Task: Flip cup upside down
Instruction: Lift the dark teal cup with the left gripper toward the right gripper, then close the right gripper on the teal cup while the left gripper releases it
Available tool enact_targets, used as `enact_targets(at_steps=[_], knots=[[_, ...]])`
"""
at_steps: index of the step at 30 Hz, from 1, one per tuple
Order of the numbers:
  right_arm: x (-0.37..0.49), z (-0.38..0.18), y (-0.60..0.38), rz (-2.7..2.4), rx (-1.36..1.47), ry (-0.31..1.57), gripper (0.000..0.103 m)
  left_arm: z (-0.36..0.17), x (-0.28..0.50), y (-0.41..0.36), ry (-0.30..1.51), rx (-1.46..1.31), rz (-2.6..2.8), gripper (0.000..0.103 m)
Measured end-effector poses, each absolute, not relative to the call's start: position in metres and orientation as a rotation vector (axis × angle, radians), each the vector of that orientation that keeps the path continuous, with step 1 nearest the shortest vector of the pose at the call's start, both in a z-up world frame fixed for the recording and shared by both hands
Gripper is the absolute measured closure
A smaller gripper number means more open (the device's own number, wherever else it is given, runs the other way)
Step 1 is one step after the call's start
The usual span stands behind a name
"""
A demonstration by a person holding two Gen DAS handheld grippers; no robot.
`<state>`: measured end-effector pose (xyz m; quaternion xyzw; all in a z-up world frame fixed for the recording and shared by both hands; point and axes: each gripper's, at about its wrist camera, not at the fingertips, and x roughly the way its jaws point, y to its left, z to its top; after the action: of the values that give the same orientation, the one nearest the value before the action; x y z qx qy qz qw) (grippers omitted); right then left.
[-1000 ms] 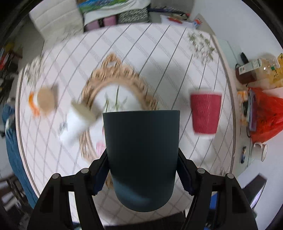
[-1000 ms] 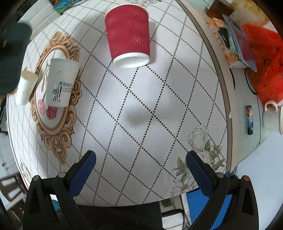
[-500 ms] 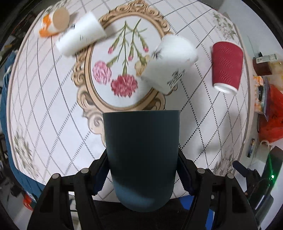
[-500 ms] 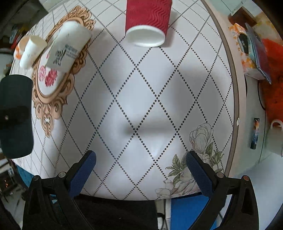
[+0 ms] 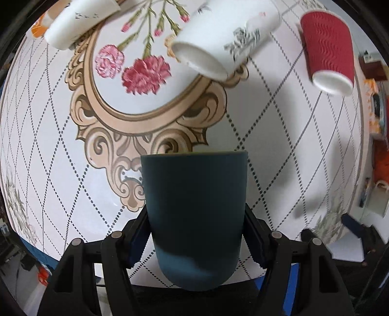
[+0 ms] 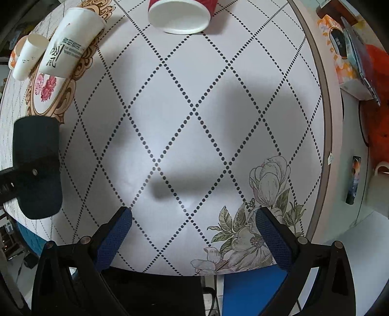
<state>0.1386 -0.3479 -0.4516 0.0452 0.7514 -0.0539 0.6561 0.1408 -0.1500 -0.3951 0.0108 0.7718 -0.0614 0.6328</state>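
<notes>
My left gripper (image 5: 195, 231) is shut on a dark teal cup (image 5: 194, 214), its rim pointing away from the camera toward the table (image 5: 279, 150). The same cup (image 6: 36, 165) shows at the left edge of the right wrist view, held above the table. My right gripper (image 6: 193, 226) is open and empty over the table's near edge. A red ribbed paper cup (image 5: 328, 51) stands upside down at the far right; it also shows in the right wrist view (image 6: 180, 12).
A large white printed paper cup (image 5: 226, 41) and a smaller white cup (image 5: 80, 21) lie on the table's floral medallion. An orange-patterned cup (image 6: 14, 56) lies at far left. A side surface at right holds a tissue box (image 6: 347, 56), red bag (image 6: 379, 85) and mug (image 6: 381, 170).
My left gripper has tipped further down and moved closer to the table with the teal cup. The right gripper has shifted slightly forward and stays open.
</notes>
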Motion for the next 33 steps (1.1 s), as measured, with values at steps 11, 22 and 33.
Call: enact_targets(at_steps=[11, 22, 33], knots=[[0.142, -0.453, -0.349, -0.15, 0.078, 1.699, 0.0, -0.4, 0.127, -0.17, 1.748, 0.08, -0.166, 0.035], [0.146, -0.448, -0.326, -0.159, 0.078, 1.691, 0.0, -0.389, 0.131, -0.157, 1.721, 0.055, -0.183, 0.009], [0.144, -0.41, -0.296, -0.112, 0.159, 1.626, 0.0, -0.326, 0.127, -0.095, 1.59, -0.079, -0.116, 0.007]])
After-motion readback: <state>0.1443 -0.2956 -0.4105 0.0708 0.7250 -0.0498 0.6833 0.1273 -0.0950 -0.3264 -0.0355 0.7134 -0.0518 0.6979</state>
